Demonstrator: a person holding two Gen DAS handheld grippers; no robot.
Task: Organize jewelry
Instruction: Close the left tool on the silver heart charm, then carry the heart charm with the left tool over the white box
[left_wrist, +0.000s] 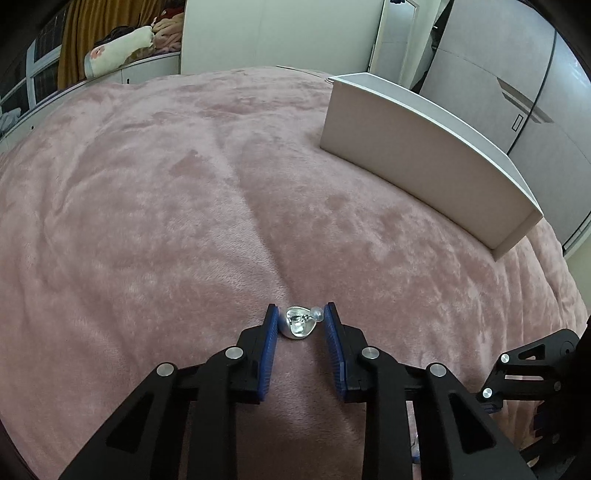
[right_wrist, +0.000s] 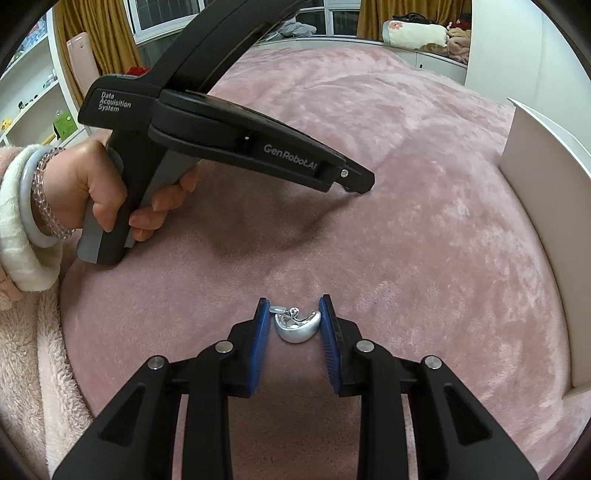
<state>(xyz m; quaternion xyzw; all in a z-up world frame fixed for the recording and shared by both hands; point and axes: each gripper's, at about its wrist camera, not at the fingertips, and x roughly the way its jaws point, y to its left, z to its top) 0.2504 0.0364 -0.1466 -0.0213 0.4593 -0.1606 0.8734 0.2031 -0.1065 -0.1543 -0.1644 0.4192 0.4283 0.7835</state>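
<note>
Earrings: your left tongs (left_wrist: 300, 323) pinch one silver earring (left_wrist: 297, 325) on the pink blanket (left_wrist: 184, 184); your right tongs (right_wrist: 294, 320) pinch the other earring (right_wrist: 297, 326). Left tool body reads "Data Acquisition System" and "GenRobot.AI". A box (left_wrist: 424, 155) stands well apart, to the right.

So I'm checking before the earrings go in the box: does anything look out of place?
Nothing looks damaged. Two silver earrings lie loose on the pink blanket, not in the box: one earring between the left gripper's jaws, the other earring between the right gripper's.
</note>
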